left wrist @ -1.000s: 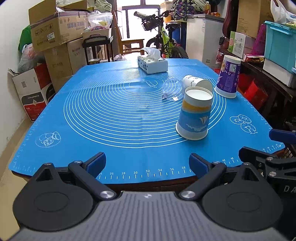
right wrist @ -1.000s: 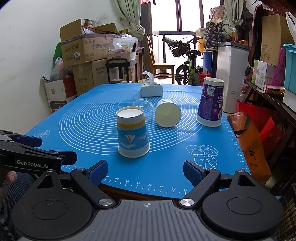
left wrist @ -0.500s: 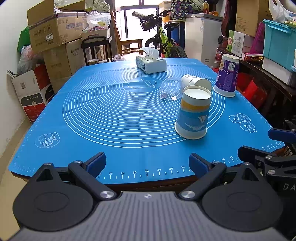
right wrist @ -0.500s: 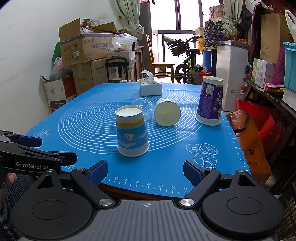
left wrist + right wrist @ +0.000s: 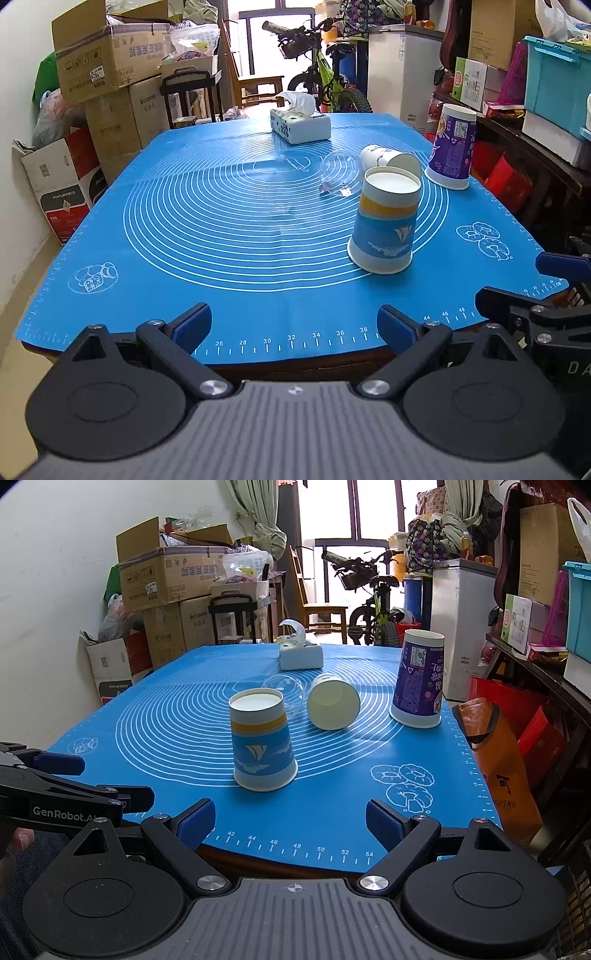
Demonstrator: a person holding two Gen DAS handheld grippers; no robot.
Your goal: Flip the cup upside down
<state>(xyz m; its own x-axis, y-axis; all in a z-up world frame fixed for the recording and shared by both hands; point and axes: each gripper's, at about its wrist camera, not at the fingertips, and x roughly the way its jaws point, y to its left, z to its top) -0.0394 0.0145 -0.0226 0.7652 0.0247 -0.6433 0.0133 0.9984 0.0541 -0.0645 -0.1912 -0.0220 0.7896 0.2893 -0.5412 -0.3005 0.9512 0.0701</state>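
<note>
A blue and yellow paper cup (image 5: 384, 225) (image 5: 262, 746) stands upside down on the blue mat (image 5: 207, 229) (image 5: 166, 720). Behind it a white paper cup (image 5: 391, 160) (image 5: 332, 701) and a clear plastic cup (image 5: 340, 173) (image 5: 284, 686) lie on their sides. A tall purple cup (image 5: 452, 147) (image 5: 419, 679) stands upside down at the right. My left gripper (image 5: 293, 326) is open and empty at the mat's near edge. My right gripper (image 5: 290, 819) is open and empty at the near edge, in front of the blue cup.
A tissue box (image 5: 299, 123) (image 5: 299, 653) sits at the mat's far end. Cardboard boxes (image 5: 110, 74) stack at the left, a bicycle (image 5: 325, 85) and white cabinet (image 5: 461, 627) at the back, shelves and an orange bag (image 5: 495, 757) at the right.
Both grippers have shifted only slightly; the view has drifted a little. The cups have not moved and both grippers stay open.
</note>
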